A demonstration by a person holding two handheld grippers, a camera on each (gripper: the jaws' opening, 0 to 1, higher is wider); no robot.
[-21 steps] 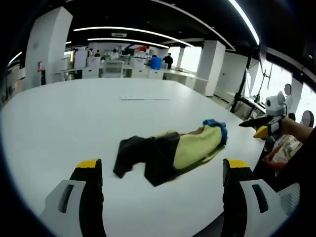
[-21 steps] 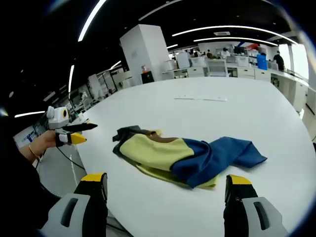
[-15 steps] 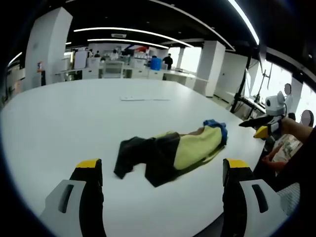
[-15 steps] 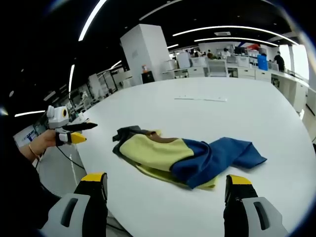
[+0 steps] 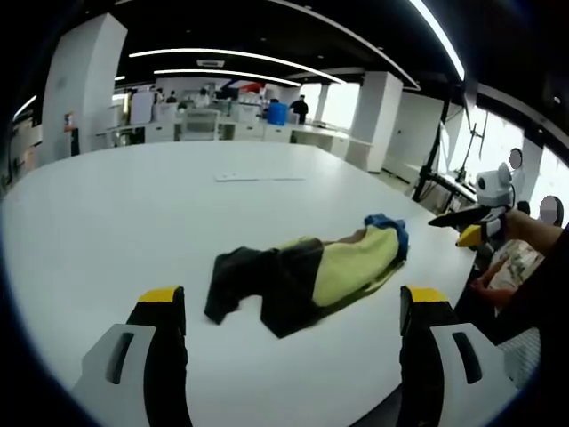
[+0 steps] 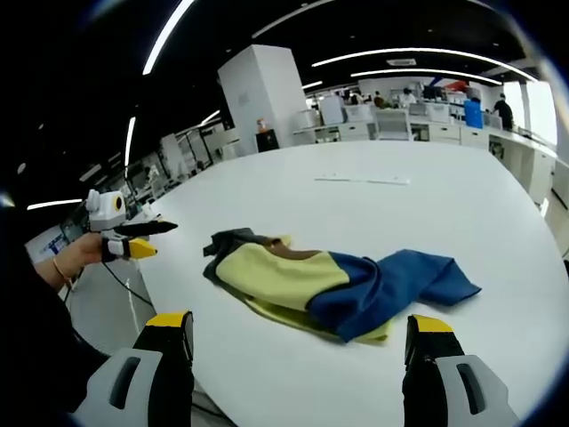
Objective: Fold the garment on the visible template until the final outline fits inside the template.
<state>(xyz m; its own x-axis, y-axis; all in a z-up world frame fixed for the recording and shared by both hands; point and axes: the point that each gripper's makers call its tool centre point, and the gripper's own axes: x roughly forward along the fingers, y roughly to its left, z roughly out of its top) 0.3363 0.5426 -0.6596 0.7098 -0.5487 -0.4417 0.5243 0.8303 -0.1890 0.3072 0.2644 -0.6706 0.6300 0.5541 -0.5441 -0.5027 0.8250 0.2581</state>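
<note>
A crumpled garment in dark grey, yellow and blue lies on the white table, bunched lengthwise near the table's edge. In the right gripper view the same garment shows its yellow middle and a blue end spread to the right. My left gripper hovers short of the dark end, its jaws wide open and holding nothing. Across the cloth the right gripper is held in a hand beyond the table edge. My right gripper is open too, in front of the yellow part, with the left gripper off the table at far left.
A thin pale strip lies flat on the table well behind the garment, and it shows as a strip in the right gripper view too. Desks, pillars and people stand far behind. The rounded table edge runs close beside the garment.
</note>
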